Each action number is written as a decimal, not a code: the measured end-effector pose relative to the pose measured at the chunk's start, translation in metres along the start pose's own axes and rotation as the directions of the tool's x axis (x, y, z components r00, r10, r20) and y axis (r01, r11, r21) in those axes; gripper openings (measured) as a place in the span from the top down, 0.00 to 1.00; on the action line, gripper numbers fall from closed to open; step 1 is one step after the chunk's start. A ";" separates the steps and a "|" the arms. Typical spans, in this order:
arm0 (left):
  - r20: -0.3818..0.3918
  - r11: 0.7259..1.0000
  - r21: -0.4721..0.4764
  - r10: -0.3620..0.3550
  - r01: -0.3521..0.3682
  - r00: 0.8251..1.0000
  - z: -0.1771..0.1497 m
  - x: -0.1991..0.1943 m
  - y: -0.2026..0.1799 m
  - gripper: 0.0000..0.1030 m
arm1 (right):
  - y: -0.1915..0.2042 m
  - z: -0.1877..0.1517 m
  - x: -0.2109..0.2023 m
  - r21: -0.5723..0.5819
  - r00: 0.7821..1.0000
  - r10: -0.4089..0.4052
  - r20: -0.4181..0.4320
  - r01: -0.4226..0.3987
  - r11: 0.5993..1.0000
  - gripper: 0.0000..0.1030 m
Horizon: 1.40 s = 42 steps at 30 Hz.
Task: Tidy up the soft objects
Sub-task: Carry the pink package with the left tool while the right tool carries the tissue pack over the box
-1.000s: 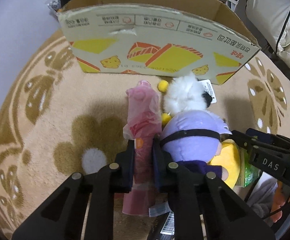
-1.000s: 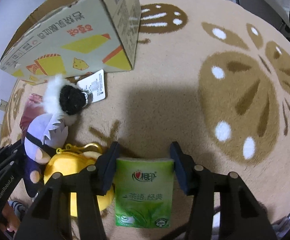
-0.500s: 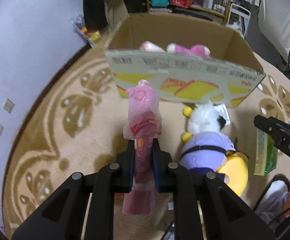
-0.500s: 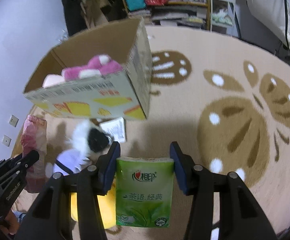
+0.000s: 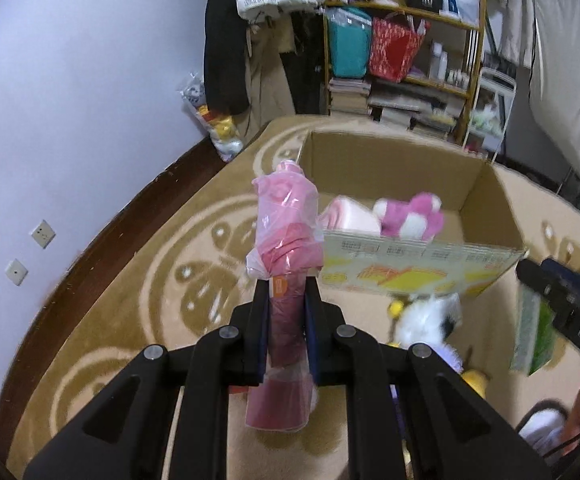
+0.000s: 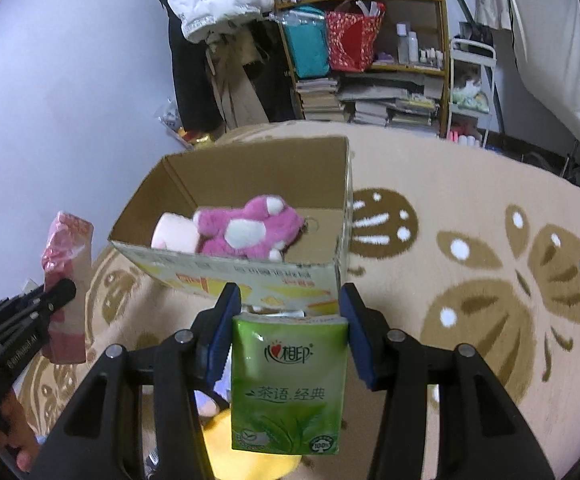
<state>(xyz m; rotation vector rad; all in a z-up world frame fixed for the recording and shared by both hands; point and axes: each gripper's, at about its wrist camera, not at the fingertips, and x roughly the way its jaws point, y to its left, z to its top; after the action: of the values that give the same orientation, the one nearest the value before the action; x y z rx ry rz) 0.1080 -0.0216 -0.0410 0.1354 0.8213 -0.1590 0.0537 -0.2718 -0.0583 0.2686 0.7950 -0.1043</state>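
Pink wrapped bundle (image 5: 285,240) held lengthwise in the left gripper (image 5: 285,320), jaws squeezed tight on its lower half, long axis running forward past the fingertips, top end level with the cardboard box (image 5: 490,184) at its near-left corner. Green tissue pack (image 6: 287,376) clamped across its width by the right gripper (image 6: 290,336), jaws partly open around it, box wall straight ahead and below. Both loads hang above the rug (image 6: 470,200), clear of it. Box open-topped; pink plush (image 6: 249,228) and pale roll (image 6: 173,232) sit against the near wall, far half bare. Left looks nearer the rim. White plush (image 5: 430,316) lies on the rug by the box.
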 end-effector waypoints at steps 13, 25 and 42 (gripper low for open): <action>0.187 0.996 0.055 0.064 -0.075 0.980 0.043 -0.022 -0.007 0.86 | 0.025 0.042 -0.029 -0.067 0.990 -0.011 0.138 0.021 0.998 0.48; 0.262 0.992 0.097 0.055 -0.083 0.964 0.076 -0.017 -0.020 0.86 | 0.025 0.078 -0.019 -0.081 0.983 -0.010 0.185 0.025 0.996 0.48; 0.235 0.994 0.106 -0.013 -0.012 0.972 0.088 0.023 -0.032 0.86 | 0.033 0.106 0.037 -0.159 0.987 0.007 0.159 0.019 0.987 0.48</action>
<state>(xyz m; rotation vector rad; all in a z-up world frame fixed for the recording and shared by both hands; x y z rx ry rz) 0.1803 -0.0706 0.0000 0.2129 0.5761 -0.2150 0.1594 -0.2687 -0.0077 0.1039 0.6413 -0.0663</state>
